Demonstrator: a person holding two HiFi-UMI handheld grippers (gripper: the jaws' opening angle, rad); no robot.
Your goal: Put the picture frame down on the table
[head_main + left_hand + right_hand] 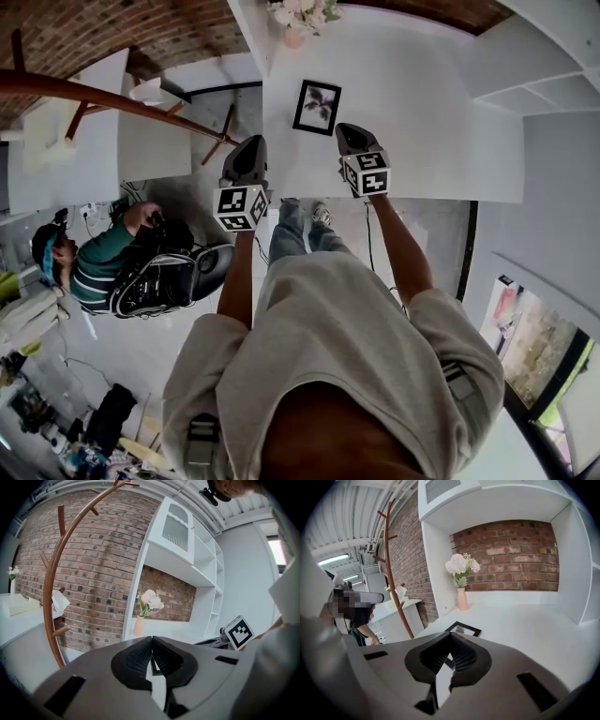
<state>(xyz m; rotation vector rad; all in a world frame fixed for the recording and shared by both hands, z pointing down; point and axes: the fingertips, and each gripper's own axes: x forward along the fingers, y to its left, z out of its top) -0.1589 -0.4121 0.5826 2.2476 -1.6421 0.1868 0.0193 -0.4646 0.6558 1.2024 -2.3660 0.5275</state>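
A black picture frame (317,106) with a leaf print lies flat on the white table (422,112), free of both grippers. My left gripper (251,142) hangs just off the table's near-left edge, jaws shut and empty. My right gripper (349,129) is over the near edge, just right of and below the frame, also shut on nothing. In the right gripper view the frame (464,629) lies just beyond the closed jaw tips (450,633). In the left gripper view the tips (151,638) meet, and a dark corner of the frame (154,668) shows under them.
A pink vase of flowers (298,19) stands at the table's far edge, by the white shelving (553,66). A curved wooden coat rack (112,101) rises at the left. A seated person (94,262) is on the floor at left, beside a white desk (84,150).
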